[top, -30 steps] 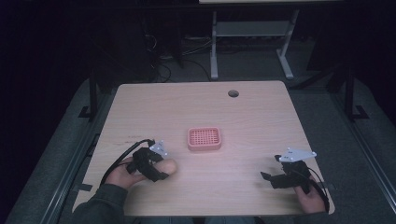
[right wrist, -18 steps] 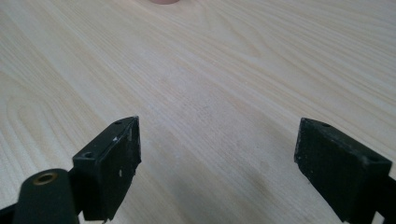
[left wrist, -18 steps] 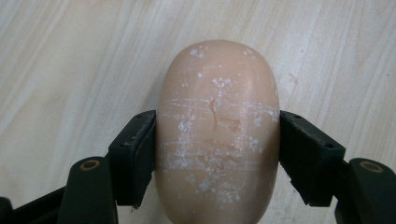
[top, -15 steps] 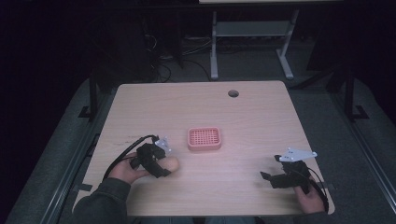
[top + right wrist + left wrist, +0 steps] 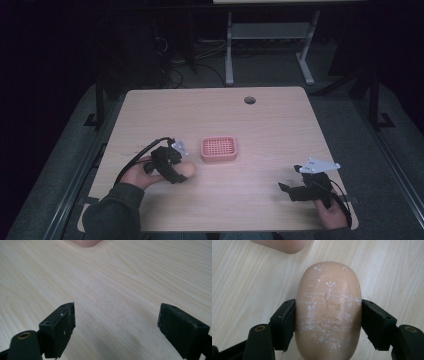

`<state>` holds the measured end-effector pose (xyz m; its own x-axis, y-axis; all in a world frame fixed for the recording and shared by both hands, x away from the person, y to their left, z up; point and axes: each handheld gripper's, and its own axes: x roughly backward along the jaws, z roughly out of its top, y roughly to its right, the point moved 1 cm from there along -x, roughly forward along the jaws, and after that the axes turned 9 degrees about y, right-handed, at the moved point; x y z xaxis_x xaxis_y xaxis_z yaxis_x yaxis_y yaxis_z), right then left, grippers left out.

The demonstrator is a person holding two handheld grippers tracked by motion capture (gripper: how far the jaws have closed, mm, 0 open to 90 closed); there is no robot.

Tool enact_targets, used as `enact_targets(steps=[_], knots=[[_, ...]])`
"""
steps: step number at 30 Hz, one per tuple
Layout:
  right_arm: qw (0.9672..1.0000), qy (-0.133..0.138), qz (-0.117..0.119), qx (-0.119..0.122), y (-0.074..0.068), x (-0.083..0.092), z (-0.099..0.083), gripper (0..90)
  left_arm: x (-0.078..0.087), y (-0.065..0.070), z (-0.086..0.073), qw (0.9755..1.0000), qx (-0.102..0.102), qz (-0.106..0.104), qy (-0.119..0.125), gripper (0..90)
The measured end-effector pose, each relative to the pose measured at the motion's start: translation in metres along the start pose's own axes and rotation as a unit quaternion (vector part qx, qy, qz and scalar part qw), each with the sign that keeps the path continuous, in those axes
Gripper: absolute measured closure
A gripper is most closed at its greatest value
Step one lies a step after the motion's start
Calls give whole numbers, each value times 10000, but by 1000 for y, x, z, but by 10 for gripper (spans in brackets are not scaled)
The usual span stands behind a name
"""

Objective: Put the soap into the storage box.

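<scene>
The left gripper [image 5: 328,322] pinches a peach-coloured oval bar of soap [image 5: 328,312], its two black jaws pressed flat against the bar's long sides. The soap's upper face carries white flecks and fine scratch lines. In the high view the left gripper [image 5: 176,167] sits at the near left part of the wooden bench [image 5: 270,120], with the soap [image 5: 186,170] poking out from its tip just above the bench top; whether the bar touches the wood cannot be told. A pink perforated soap dish [image 5: 218,148] lies near the middle of the bench, just beyond and to the right of the soap, apart from it. The right gripper [image 5: 116,325] is spread wide, with bare wood between its jaws. In the high view the right gripper [image 5: 292,190] rests low at the near right corner, well apart from the dish and the soap.
</scene>
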<state>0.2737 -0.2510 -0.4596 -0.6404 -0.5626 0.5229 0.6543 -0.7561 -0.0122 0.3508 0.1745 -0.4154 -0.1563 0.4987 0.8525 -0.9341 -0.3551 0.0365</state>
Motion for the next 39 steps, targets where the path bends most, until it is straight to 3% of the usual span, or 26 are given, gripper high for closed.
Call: enact_targets(steps=[39], knots=[[9998, -122, 142, 81, -4, -3, 0, 141, -6, -14, 44, 9994, -315, 4, -165, 320]])
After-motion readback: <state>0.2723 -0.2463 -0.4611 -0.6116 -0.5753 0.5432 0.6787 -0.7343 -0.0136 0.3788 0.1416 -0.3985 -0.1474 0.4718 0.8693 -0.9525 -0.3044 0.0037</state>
